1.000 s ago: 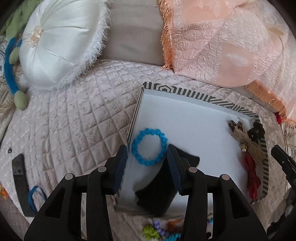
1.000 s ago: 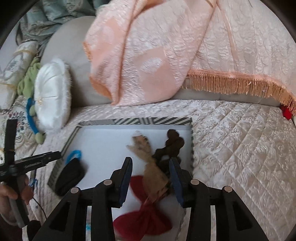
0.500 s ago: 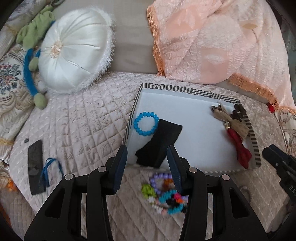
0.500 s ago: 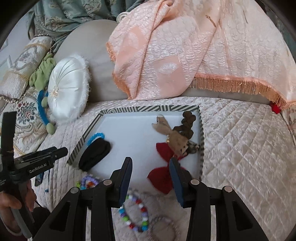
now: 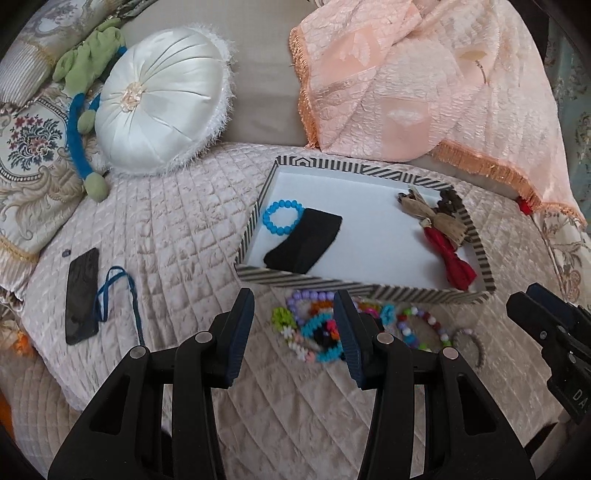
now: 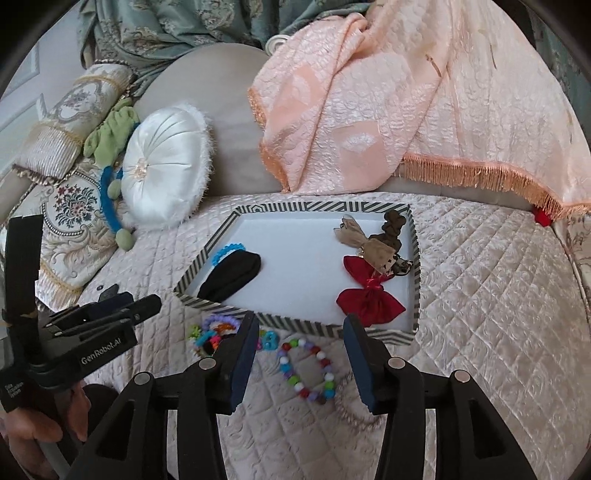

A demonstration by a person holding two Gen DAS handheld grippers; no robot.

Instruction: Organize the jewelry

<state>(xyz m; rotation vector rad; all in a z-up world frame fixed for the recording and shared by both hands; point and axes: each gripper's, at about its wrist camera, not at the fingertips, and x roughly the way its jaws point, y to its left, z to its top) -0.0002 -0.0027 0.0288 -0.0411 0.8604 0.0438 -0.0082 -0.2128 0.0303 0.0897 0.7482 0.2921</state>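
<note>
- Jewelry: part is in the tray (image 5: 362,286), part lies loose on the quilt (image 5: 177,236) just in front of the tray's near wall.
- In the tray: blue bracelet (image 5: 283,217) at the left end, touching a black band (image 5: 306,245); red bow (image 6: 369,295), tan bow (image 6: 369,245) and a dark brown piece (image 6: 393,221) bunched at the right end.
- Loose heap (image 5: 314,325) of colored beads sits past my left gripper (image 5: 293,328); fingers apart, nothing between the pads.
- My right gripper (image 6: 301,356) has just been opening; fingers apart, nothing gripped. A multicolor bead bracelet (image 6: 308,365) lies on the quilt in the gap beyond them, not touched.
- Left view only: black phone (image 5: 82,295) and blue cord (image 5: 118,295) on the quilt, well left of the tray.
- Left view shows the blue bracelet as a full ring; in the right view the black band hides most of it.
- Right view only: a hand (image 6: 37,428) on the left gripper's handle, green curtain (image 6: 177,26) behind the sofa.
- Right view shows a grey bead strand (image 6: 351,410) by the right finger; left view shows only a bit of it.
- Both views: white cushion (image 5: 162,107), peach throw (image 5: 417,85).
</note>
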